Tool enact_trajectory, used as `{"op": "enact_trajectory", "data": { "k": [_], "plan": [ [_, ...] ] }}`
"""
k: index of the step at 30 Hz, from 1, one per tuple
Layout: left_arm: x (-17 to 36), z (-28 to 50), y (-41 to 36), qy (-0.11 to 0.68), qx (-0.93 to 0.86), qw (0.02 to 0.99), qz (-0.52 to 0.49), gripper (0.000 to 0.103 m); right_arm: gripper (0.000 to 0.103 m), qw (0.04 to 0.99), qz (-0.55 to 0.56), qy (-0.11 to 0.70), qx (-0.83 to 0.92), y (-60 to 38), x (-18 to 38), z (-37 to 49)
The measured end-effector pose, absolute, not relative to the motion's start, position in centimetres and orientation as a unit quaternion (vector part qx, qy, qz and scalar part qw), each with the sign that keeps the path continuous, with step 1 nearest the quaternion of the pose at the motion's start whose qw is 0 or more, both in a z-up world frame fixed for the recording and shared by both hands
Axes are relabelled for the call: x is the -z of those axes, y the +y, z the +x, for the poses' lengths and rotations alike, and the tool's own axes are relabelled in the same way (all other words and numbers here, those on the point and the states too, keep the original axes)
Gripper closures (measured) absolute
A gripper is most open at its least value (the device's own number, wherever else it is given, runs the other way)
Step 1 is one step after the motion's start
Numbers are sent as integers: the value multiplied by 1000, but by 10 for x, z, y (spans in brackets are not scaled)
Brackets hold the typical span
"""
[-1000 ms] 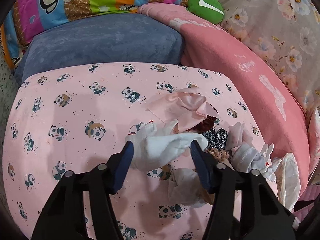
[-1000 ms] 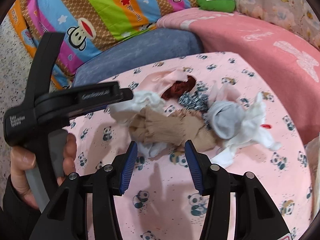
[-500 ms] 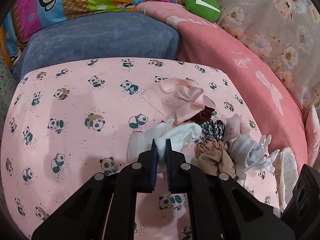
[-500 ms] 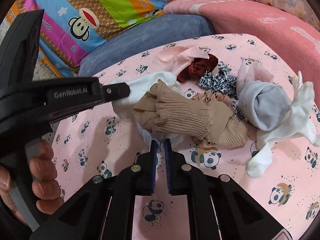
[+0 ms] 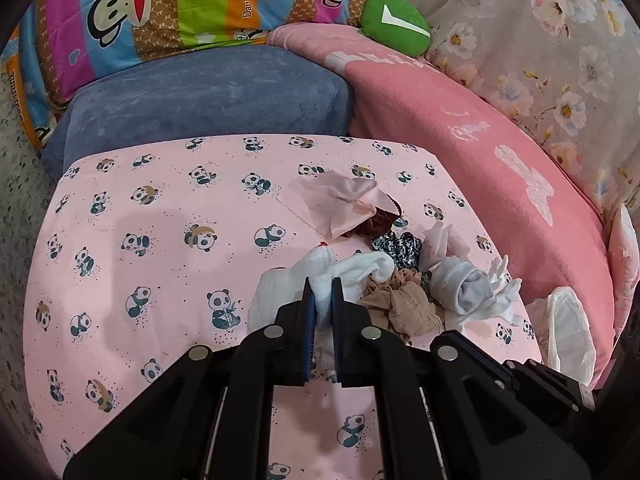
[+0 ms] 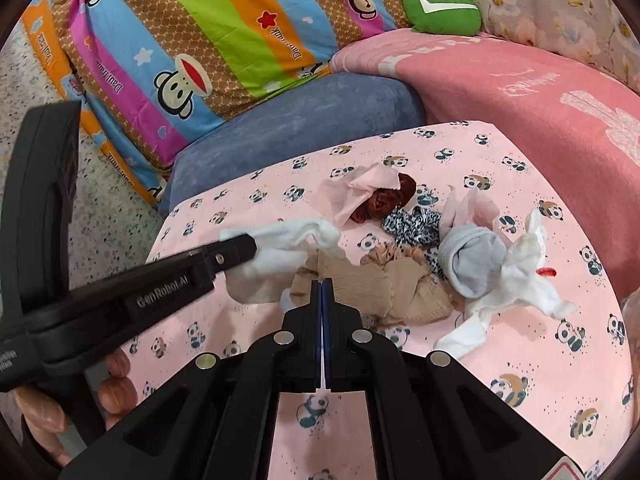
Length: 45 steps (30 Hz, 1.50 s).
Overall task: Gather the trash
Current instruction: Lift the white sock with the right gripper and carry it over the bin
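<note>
Left tool (image 5: 320,304): clamped on the white sock (image 5: 348,272), fabric bunched between its blue pads. Right tool (image 6: 322,292): jaws have just been closing and now stand together on the near fold of the beige stocking (image 6: 384,284); the pads hide how much cloth they have caught.

Location: both items belong to the clothing heap on the panda-print sheet (image 5: 160,240) of the bed. Taking the beige stocking as landmark, the white sock touches its left edge, the grey sock (image 6: 472,260) lies just beside it on the right, and the dark red scrunchie (image 6: 384,200) lies beyond it, partly under a pink cloth (image 6: 360,188).

Recommendation: keep both grips firm and lift straight up, slowly. The sock and stocking overlap, so draw the two apart gently. Check that the stocking's thin knit is truly held; regrip deeper if it slips.
</note>
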<state>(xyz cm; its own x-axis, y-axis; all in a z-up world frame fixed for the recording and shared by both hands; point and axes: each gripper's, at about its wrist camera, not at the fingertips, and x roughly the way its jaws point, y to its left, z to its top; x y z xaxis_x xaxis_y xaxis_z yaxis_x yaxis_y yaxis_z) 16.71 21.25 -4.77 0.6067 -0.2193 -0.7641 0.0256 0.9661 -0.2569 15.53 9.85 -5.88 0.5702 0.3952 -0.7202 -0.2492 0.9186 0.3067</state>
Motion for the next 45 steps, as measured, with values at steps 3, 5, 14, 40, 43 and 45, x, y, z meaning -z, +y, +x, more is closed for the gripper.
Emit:
{"op": "enact_trajectory", "data": {
  "k": [3, 5, 14, 40, 43, 45],
  "plan": [
    [46, 158, 216, 438, 56, 891, -106, 96, 93, 876, 83, 438, -182, 101, 64, 150],
    [49, 153, 220, 442, 46, 889, -105, 96, 87, 871, 85, 450, -181, 102, 74, 148],
    [75, 139, 243, 471, 18, 875, -106, 96, 57, 855, 85, 480, -178, 120, 114, 161],
    [0, 125, 186, 403, 72, 909, -80, 96, 83, 904, 138, 364, -176, 67, 10, 138],
    [-17, 123, 163, 386, 90, 916, -66, 96, 83, 914, 148, 343, -158, 40, -10, 130],
    [-28, 122, 146, 375, 105, 919, -55, 96, 83, 919, 156, 331, -147, 25, -20, 125]
  ]
}}
